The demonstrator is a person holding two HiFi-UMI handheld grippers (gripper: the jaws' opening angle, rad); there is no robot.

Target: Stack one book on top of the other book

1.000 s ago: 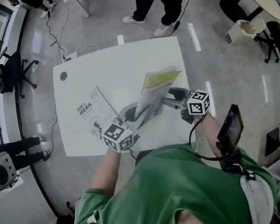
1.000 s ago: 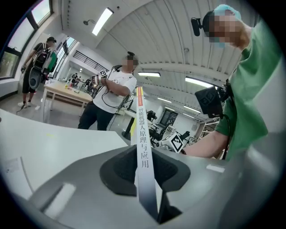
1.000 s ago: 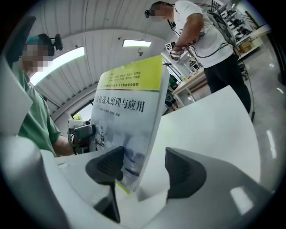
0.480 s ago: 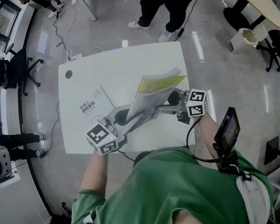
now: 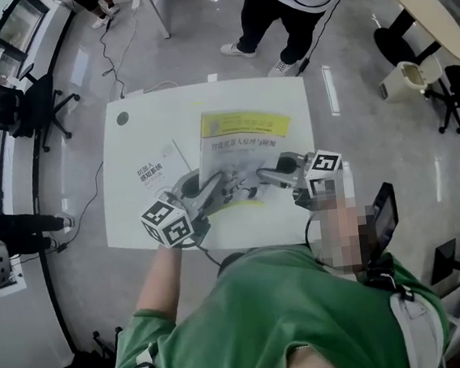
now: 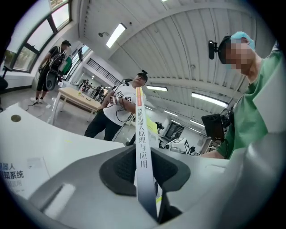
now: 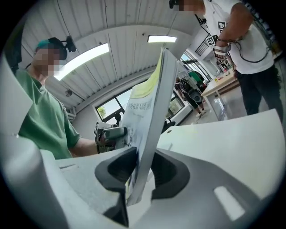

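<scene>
Step in hand: carrying the top book. The yellow book (image 5: pixel 242 141) hangs between both tools over the table's (image 5: pixel 138 127) right half, apparently lifted clear. The left gripper (image 5: pixel 213 191) is narrow, clamped on the spine edge. The right gripper (image 5: pixel 268 175) has just been closing and now pinches the opposite edge. The white book (image 5: pixel 157 174) lies flat to the left. Next, probably: shift left over the white book, level, lower squarely, then release.
</scene>
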